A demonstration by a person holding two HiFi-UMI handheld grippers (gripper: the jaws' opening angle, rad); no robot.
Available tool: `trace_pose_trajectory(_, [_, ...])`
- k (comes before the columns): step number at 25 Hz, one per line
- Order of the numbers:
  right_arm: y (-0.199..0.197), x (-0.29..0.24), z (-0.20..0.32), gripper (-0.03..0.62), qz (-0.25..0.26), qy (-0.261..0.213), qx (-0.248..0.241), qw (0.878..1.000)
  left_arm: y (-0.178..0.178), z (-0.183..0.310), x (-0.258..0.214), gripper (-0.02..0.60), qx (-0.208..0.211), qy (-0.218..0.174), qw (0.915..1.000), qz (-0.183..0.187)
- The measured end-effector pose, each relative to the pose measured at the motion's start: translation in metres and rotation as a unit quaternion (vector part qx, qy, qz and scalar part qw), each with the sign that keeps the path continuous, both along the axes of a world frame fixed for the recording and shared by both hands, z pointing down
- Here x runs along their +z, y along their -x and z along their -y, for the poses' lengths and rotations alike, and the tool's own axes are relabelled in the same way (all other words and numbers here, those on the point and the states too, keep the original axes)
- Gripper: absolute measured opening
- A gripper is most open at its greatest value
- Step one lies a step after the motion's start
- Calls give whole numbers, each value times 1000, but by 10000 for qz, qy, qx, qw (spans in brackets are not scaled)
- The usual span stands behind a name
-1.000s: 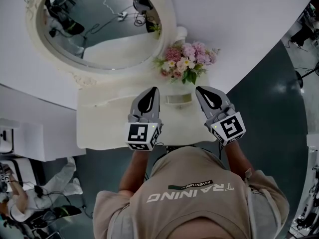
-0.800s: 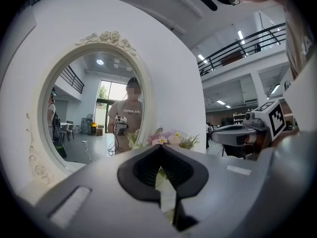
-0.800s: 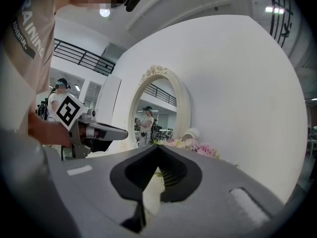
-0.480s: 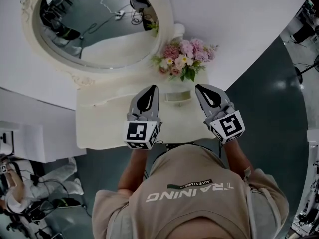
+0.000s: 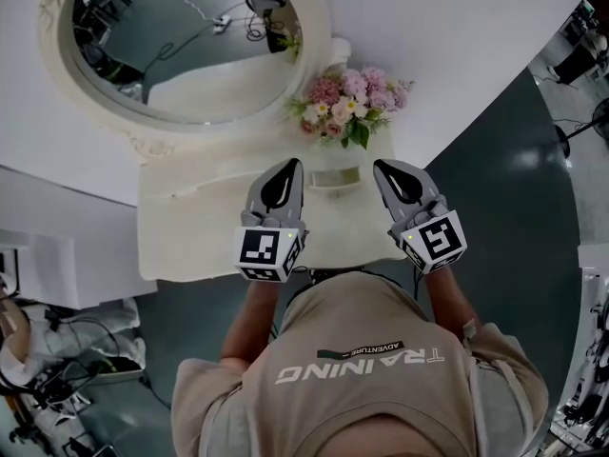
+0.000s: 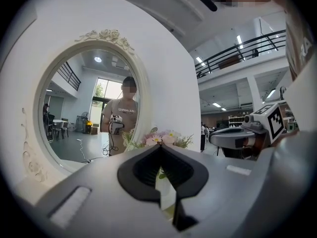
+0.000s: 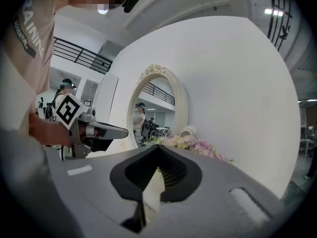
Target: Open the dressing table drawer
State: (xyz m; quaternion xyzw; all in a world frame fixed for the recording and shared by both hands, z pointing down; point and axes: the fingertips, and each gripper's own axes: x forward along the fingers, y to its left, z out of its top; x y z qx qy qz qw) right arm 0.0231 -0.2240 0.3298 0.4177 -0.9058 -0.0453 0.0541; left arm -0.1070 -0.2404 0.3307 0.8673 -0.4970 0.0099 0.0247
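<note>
**Drawer hidden, both grippers closed at the table's front**

Head view: left gripper point(image 5: 291, 165) and right gripper point(image 5: 382, 168) hover side by side over the dressing table point(image 5: 190, 227), with a small tray point(image 5: 335, 181) between them. The drawer sits under the top, out of sight, so I can't tell whether it's open or shut. Open floor point(image 5: 514, 208) lies to the right.

Left gripper view: jaws together, empty, facing the mirror point(image 6: 89, 113).

Right gripper view: jaws together, empty, with the flowers point(image 7: 193, 144) ahead.

Bright, even indoor light; fisheye edges go black, and the close left gripper point(image 6: 159, 148) looks soft.
</note>
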Motion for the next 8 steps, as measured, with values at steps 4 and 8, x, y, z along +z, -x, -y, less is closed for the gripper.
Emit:
trace_pose_trajectory(4, [1,-4,-2,3,16,-60,15,10000,0,-1,-4,18,16,-32,10000,-14])
trace_pose_trajectory(8, [2,-15,-5,3,43,-215,16,9998,1,-1,-3,18,21,-12,10000,-23])
